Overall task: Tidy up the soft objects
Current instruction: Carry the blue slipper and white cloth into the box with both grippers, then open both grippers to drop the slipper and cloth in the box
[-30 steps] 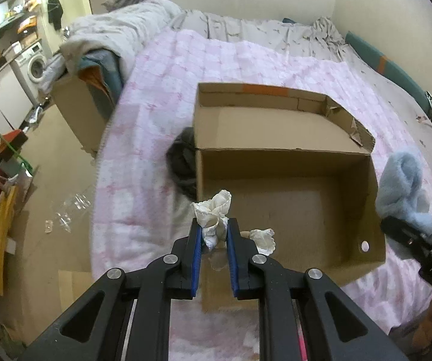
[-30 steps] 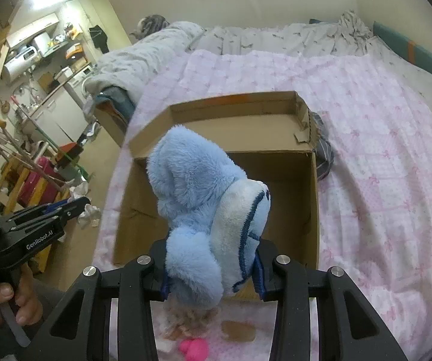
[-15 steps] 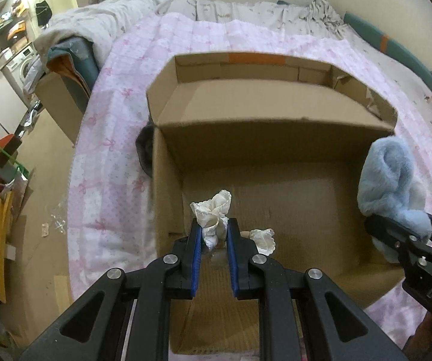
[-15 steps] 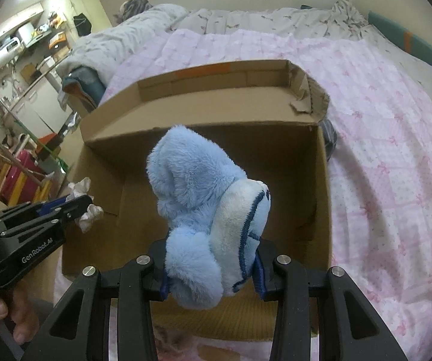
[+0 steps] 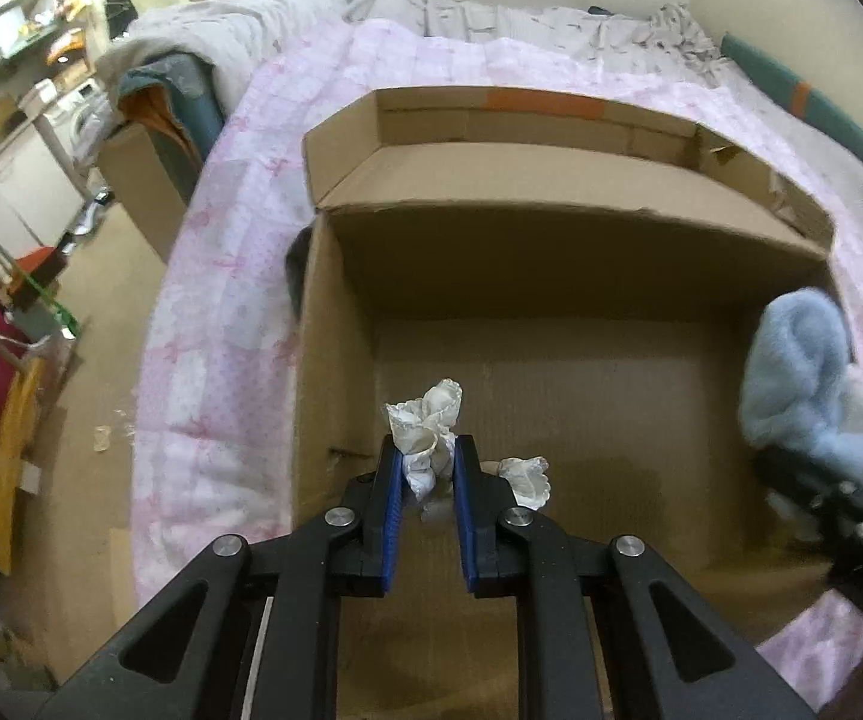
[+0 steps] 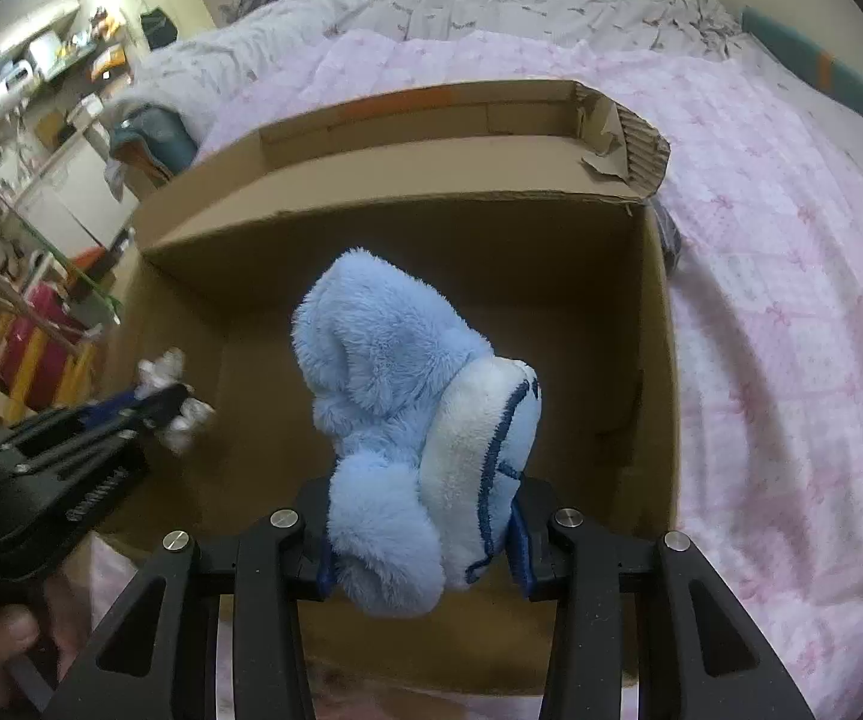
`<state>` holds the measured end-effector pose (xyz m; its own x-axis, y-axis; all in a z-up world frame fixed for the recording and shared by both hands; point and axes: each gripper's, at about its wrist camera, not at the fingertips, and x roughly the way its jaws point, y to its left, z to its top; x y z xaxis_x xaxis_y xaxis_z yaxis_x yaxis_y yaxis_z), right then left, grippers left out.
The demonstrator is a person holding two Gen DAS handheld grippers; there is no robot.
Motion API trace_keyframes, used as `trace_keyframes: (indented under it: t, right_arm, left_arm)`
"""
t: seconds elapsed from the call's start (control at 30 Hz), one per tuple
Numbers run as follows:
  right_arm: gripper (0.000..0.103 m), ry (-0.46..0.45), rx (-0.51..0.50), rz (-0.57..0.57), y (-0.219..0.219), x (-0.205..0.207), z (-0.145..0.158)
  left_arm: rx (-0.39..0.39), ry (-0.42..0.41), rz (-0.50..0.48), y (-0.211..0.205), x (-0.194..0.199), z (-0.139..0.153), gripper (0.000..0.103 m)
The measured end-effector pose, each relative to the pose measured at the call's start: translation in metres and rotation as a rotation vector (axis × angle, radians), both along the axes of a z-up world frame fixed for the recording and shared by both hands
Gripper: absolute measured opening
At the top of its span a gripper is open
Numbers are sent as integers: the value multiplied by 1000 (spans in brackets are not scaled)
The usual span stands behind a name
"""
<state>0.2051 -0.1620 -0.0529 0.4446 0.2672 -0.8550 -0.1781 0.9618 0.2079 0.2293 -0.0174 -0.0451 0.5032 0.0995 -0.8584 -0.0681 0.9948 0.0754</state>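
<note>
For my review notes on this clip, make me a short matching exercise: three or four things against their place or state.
Things:
1. white cloth bundle
2. blue plush toy
3. cardboard box
4. pink quilt

Places or states:
A. spread over the bed
B. pinched in the left claw
C. standing open on the quilt
D. gripped in the right claw

Pairs: 1-B, 2-D, 3-C, 4-A

Left claw (image 5: 425, 468) pinches a white cloth (image 5: 425, 432) over the cardboard box (image 5: 335, 372).
</note>
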Motion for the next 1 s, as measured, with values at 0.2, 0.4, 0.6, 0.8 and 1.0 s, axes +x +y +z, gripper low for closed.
trace_keyframes:
  t: [0.2,0.4,0.6,0.8,1.0]
  right_arm:
    - [44,36,52,10,-5,0,-9]
    - [46,46,86,37,-4,3,-11]
    - [69,59,120,31,-5,6,-10]
    - [97,13,120,6,-6,4,0]
    - [99,-23,157,1,-10,2,11]
  left_arm:
    - [-13,14,52,2,0,-8,14]
    - [19,23,37,-4,-1,-12,21]
    - [25,17,-15,-21,-2,-10,69]
    - [39,7,10,-22,-3,-4,70]
    - [40,-16,12,-16,-8,9,70]
